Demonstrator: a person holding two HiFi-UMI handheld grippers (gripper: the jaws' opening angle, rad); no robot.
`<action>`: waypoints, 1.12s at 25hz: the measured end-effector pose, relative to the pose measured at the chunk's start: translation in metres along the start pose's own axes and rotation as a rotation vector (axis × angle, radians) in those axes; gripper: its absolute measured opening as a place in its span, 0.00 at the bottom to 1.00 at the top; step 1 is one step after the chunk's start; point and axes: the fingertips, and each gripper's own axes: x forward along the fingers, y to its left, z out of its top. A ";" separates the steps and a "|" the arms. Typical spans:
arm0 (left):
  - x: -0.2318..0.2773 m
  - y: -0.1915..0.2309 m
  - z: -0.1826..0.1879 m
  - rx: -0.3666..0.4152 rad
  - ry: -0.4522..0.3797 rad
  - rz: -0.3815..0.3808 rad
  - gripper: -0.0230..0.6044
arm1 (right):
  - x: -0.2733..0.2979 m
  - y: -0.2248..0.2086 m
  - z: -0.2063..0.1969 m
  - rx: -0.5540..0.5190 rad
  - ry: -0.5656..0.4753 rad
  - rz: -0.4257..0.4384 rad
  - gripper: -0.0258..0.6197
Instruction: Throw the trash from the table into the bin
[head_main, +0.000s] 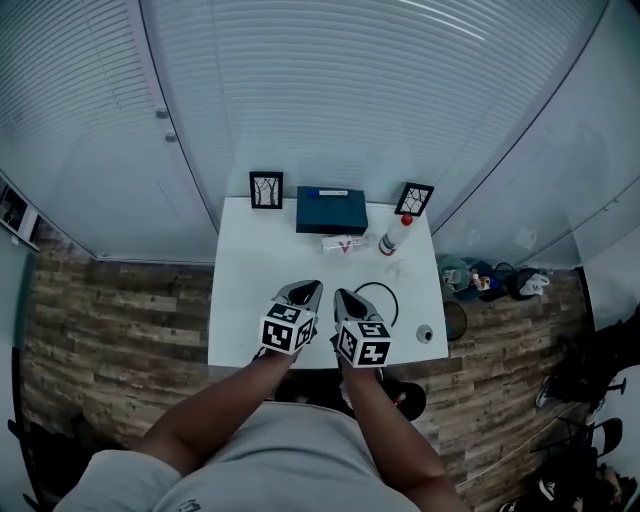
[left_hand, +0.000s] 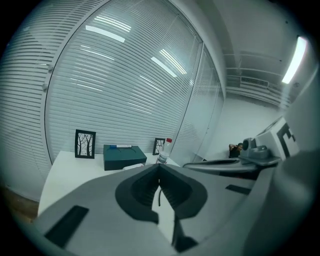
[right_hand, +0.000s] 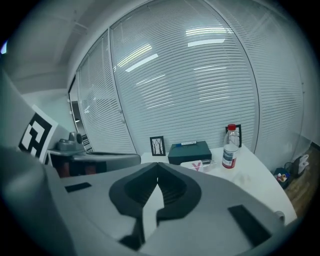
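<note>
On the white table (head_main: 250, 300) a clear wrapper with red print (head_main: 343, 243) (right_hand: 199, 165) lies in front of a teal box (head_main: 331, 211). A red-capped plastic bottle (head_main: 395, 237) (right_hand: 230, 147) (left_hand: 164, 151) stands to the wrapper's right. A small white round thing (head_main: 425, 333) sits near the front right corner. A dark round bin (head_main: 455, 320) stands on the floor by the table's right edge. My left gripper (head_main: 308, 290) (left_hand: 159, 168) and right gripper (head_main: 345, 297) (right_hand: 158, 166) hover side by side over the table's front, both shut and empty, well short of the wrapper.
Two black picture frames (head_main: 266, 189) (head_main: 414, 198) stand at the table's back edge, on either side of the box. A black cable loop (head_main: 382, 297) lies just right of my right gripper. White blinds wall off the far side. Bags and clutter (head_main: 490, 280) lie on the floor at the right.
</note>
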 end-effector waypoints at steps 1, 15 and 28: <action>0.003 0.002 0.001 -0.004 -0.001 0.006 0.03 | 0.005 -0.002 0.000 -0.001 0.004 0.008 0.05; 0.075 0.007 0.016 -0.051 0.000 0.062 0.03 | 0.039 -0.084 0.030 -0.019 0.011 0.010 0.05; 0.160 -0.008 0.028 -0.050 0.039 0.054 0.03 | 0.058 -0.189 0.056 -0.025 0.013 -0.053 0.05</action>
